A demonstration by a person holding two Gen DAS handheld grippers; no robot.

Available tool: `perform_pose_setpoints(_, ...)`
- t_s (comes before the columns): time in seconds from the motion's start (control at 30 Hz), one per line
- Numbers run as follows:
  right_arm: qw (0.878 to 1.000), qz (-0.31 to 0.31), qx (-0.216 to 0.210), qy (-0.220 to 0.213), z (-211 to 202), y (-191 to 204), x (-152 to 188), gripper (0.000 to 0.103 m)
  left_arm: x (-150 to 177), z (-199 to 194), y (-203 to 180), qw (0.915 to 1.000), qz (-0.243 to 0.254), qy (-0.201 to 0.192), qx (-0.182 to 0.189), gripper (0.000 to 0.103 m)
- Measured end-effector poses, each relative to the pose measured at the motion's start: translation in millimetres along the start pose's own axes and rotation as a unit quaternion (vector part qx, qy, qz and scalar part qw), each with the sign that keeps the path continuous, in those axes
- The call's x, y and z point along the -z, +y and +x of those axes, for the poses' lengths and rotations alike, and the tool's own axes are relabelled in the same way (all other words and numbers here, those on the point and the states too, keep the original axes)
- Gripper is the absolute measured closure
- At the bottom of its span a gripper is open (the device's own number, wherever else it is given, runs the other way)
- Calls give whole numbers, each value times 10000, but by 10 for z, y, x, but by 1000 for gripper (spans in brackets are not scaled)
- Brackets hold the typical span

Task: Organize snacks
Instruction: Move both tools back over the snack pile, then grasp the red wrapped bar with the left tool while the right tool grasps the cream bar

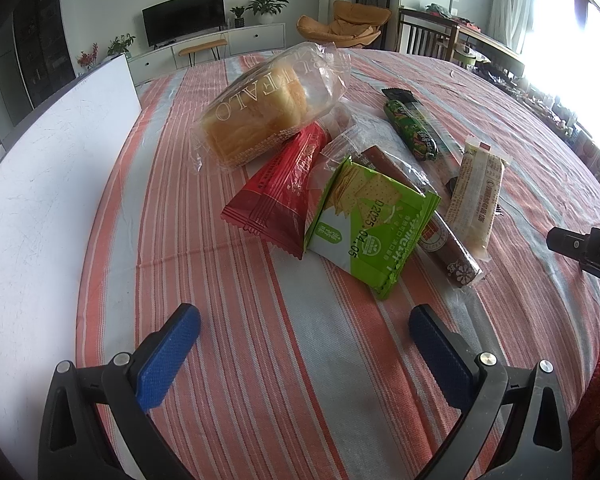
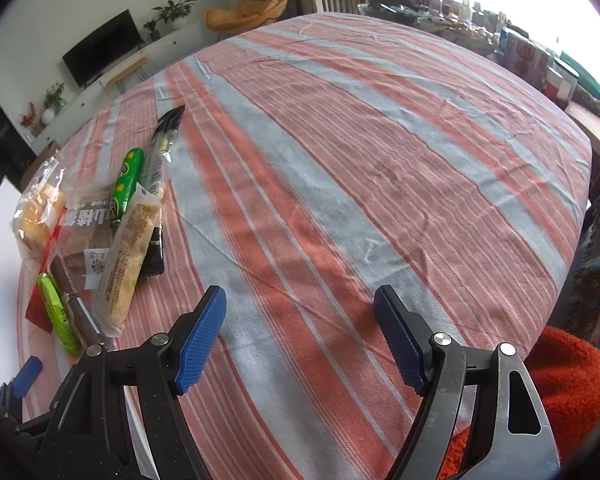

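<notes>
A pile of snacks lies on the striped tablecloth [image 1: 260,360]. In the left wrist view I see a bagged bread loaf [image 1: 260,116], a red packet [image 1: 280,196], a green cracker pack [image 1: 372,220], a brown bar [image 1: 432,228], a dark green roll [image 1: 412,128] and a beige bar [image 1: 476,196]. My left gripper [image 1: 304,336] is open and empty, just short of the cracker pack. My right gripper [image 2: 300,332] is open and empty over bare cloth, with the pile to its left: beige bar [image 2: 126,256], green roll [image 2: 126,184], bread [image 2: 36,216].
A white board [image 1: 40,200] lies along the table's left side. Part of the right gripper's body [image 1: 584,248] shows at the right edge of the left wrist view. An orange-red fabric [image 2: 572,392] sits at the near right. The cloth [image 2: 380,160] stretches to the far right.
</notes>
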State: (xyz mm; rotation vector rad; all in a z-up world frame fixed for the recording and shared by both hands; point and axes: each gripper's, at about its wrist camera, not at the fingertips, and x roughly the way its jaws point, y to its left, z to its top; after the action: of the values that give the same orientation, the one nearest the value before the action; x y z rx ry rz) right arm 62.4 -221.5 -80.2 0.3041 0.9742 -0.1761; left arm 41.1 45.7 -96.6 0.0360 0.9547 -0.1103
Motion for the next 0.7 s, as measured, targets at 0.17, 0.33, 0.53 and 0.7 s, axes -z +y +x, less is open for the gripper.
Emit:
perform_pose_setpoints(0.17,10000,-3,1,-3,1,-3,-4,24,-114,-204,308,9966,-673,-108,453,0)
perform_pose_setpoints(0.33,10000,-31,23,4,1,5,-3,23,-468,-367,563,9940,-987,-338,319,1)
perform_pose_setpoints(0.53,10000,15,-29,-4,-11,-3,-2,23,-834,29,475,9987,-393,338,21,32)
perform_pose_setpoints(0.7,9999,68,-104,-8,-24,-27,-1,23,-990,439,518,9945,-659,786,222,46)
